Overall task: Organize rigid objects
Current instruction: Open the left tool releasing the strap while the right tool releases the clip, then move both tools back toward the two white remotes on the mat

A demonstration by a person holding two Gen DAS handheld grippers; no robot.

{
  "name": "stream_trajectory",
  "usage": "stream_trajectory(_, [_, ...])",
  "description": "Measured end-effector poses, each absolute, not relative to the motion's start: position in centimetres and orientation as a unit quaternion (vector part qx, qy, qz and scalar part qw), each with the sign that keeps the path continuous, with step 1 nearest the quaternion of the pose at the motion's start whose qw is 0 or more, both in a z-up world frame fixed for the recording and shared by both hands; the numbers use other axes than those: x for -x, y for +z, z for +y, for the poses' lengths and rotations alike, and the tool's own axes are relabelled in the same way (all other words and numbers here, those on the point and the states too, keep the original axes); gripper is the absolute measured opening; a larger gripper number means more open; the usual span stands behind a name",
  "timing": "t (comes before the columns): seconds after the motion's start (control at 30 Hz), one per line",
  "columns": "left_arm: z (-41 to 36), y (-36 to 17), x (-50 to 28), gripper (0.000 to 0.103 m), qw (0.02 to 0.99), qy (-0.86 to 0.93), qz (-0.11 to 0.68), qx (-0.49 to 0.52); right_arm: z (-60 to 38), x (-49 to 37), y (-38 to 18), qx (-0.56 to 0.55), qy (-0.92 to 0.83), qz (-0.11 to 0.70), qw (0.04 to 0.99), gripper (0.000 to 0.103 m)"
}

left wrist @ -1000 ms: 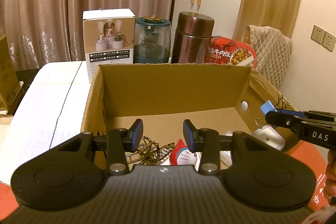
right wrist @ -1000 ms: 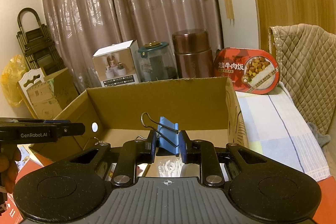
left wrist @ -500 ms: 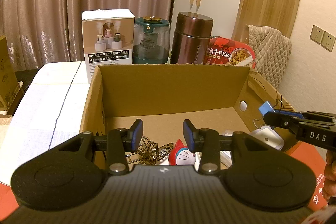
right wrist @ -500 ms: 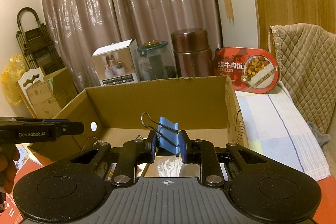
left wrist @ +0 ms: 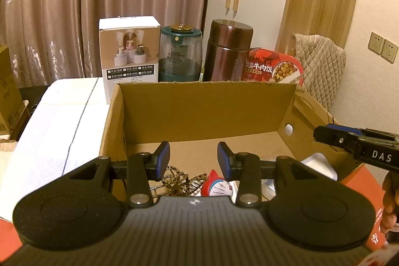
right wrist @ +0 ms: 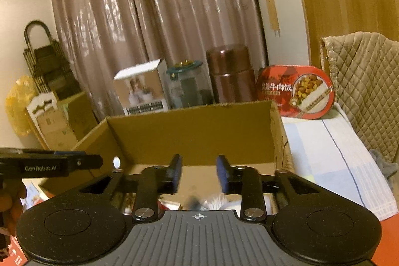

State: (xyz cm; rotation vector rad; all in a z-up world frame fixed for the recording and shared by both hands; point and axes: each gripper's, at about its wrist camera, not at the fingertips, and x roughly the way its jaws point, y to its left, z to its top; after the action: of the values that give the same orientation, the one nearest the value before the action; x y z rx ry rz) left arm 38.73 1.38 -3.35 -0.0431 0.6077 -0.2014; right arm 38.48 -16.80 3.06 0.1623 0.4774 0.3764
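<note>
An open cardboard box (left wrist: 204,106) stands in front of me; it also shows in the right wrist view (right wrist: 189,131). My left gripper (left wrist: 193,160) is open and empty over the box's near edge. Below it lie a Doraemon figure (left wrist: 217,187) and a leopard-print hair clip (left wrist: 179,181). My right gripper (right wrist: 198,172) is open and empty above the box; a blurred dark shape (right wrist: 193,200) shows below it. The right gripper shows from the side in the left wrist view (left wrist: 321,135). The blue binder clip is not clearly seen.
Behind the box stand a white product box (left wrist: 128,54), a teal-lidded jar (left wrist: 180,55), a brown thermos (left wrist: 228,51) and a red meal tray (left wrist: 274,69). A quilted cushion (right wrist: 366,81) lies at the right. A white tray (left wrist: 319,163) sits in the box's right corner.
My right gripper has opened and let go of the blue binder clip, which has dropped out of its jaws. The left gripper has not moved.
</note>
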Motion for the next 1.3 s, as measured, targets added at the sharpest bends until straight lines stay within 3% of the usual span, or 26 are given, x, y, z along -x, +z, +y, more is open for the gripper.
stream_trajectory(1.03, [0.9,-2.8,-37.4,0.037,0.951,-0.105,0.290,0.023,-17.7,-36.6,4.9,-0.077,0.176,0.204,0.960,0.046])
stream_trajectory(1.3, [-0.2,-0.9,-34.2,0.065,0.964,-0.090,0.250,0.006,-20.0,-30.9,4.9,-0.050,0.144,0.180,0.972,0.063])
